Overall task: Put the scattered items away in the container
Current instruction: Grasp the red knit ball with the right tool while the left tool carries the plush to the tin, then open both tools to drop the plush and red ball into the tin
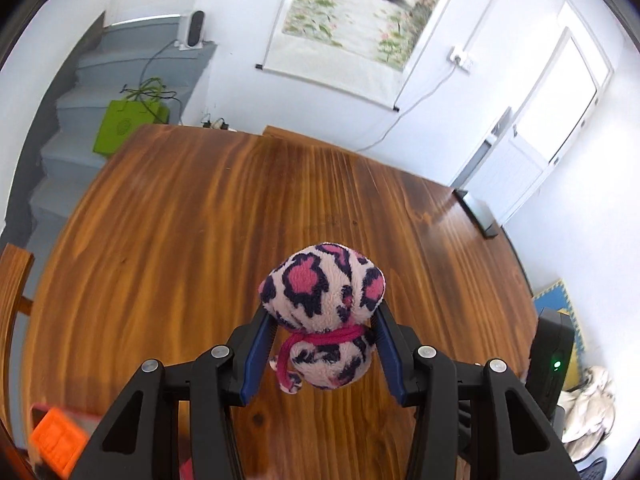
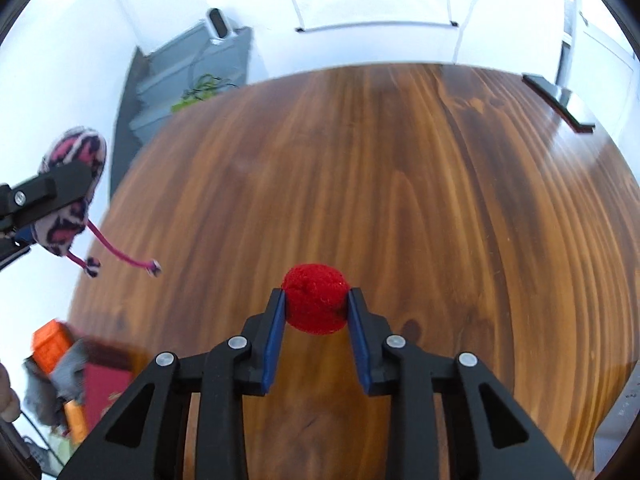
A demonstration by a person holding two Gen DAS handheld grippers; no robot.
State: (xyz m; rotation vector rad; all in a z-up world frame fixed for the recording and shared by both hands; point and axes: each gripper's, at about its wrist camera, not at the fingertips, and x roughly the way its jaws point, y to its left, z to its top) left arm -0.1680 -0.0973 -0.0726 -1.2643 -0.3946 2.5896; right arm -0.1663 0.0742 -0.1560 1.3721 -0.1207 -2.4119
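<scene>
Left hand-held gripper (image 1: 322, 320): blue pads clamped on the pink, white and navy leopard-print plush pouch (image 1: 324, 292), tied at the neck with a magenta cord; pouch is off the desk, held in the air. Right wrist view confirms: same pouch (image 2: 76, 160) at far left, off the brown wood-grain desk (image 2: 400, 180) edge, two cord ends with small plush tips dangling free. Right hand-held gripper (image 2: 317, 304): both blue pads pressed on the sides of the red fuzzy felt ball (image 2: 316, 304), so clamped on it; can't tell whether the ball sits on the desk or is just above it. Desk surface ahead of both grippers is bare wood; a dark flat slab with a glossy top (image 2: 560, 104) lies at the far right corner. Lower left of the right view, blurred: orange plastic box-like item (image 2: 50, 350), a grey cloth thing and a dark red box (image 2: 106, 392); can't tell which of these is the container. Background: grey stairs (image 1: 68, 152) with a lime green paper bag (image 1: 120, 128), a hanging landscape scroll on the white wall (image 1: 360, 20).
</scene>
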